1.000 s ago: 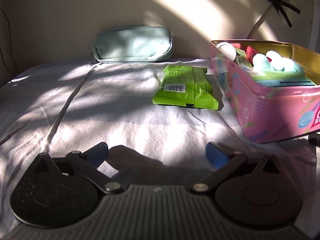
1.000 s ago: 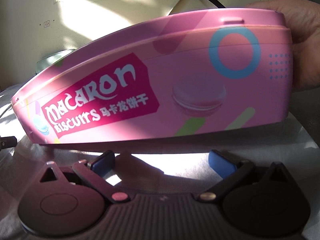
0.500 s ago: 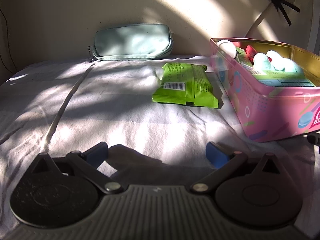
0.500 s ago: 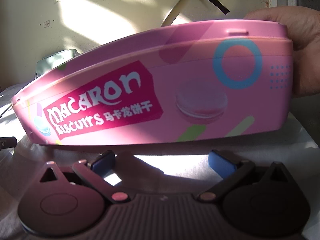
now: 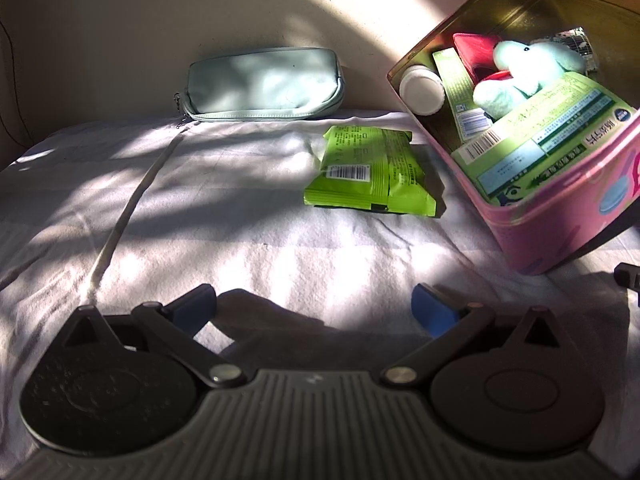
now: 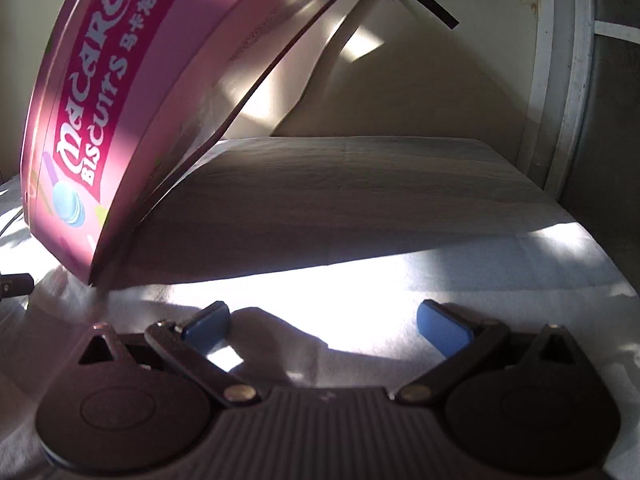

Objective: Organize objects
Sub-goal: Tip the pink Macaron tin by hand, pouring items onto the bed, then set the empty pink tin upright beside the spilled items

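A pink macaron biscuit tin is tipped steeply toward the left, resting on its lower left edge; it also fills the upper left of the right wrist view. Inside it lie a white bottle, a green box, a pale plush toy and a red item. A green packet lies on the cloth left of the tin. A mint pouch rests against the back wall. My left gripper is open and empty. My right gripper is open and empty beside the tin.
A white cloth covers the surface, with a seam running front to back. The wall stands close behind. In the right wrist view the cloth's right edge drops off next to a grey frame.
The tin has tilted sharply up on its left edge, turning its open top toward the left. The hand that held its right end is out of view. Both grippers stayed put.
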A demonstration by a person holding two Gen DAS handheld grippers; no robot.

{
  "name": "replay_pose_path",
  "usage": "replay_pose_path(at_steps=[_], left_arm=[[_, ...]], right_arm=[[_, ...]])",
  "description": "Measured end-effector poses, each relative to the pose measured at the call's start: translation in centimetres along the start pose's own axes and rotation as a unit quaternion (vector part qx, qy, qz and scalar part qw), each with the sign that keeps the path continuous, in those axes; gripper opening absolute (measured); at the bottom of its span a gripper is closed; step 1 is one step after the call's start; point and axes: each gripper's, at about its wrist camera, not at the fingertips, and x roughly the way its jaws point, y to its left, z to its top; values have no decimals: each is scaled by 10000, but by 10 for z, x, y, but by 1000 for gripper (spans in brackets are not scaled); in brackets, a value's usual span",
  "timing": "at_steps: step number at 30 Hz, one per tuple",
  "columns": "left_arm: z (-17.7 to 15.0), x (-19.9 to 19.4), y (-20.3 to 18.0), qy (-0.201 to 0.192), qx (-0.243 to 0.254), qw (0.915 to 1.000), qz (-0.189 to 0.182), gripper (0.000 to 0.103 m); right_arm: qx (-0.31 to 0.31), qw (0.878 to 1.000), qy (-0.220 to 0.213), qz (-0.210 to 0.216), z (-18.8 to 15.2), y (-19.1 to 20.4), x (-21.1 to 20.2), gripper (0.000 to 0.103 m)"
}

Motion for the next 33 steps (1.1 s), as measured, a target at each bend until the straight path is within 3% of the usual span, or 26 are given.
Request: replay_pose_path(at_steps=[33], left_arm=[[-3,-3,6,-112,-160,9997,-172,103]], right_arm=[[1,10000,0,1,-1,0,0,103]])
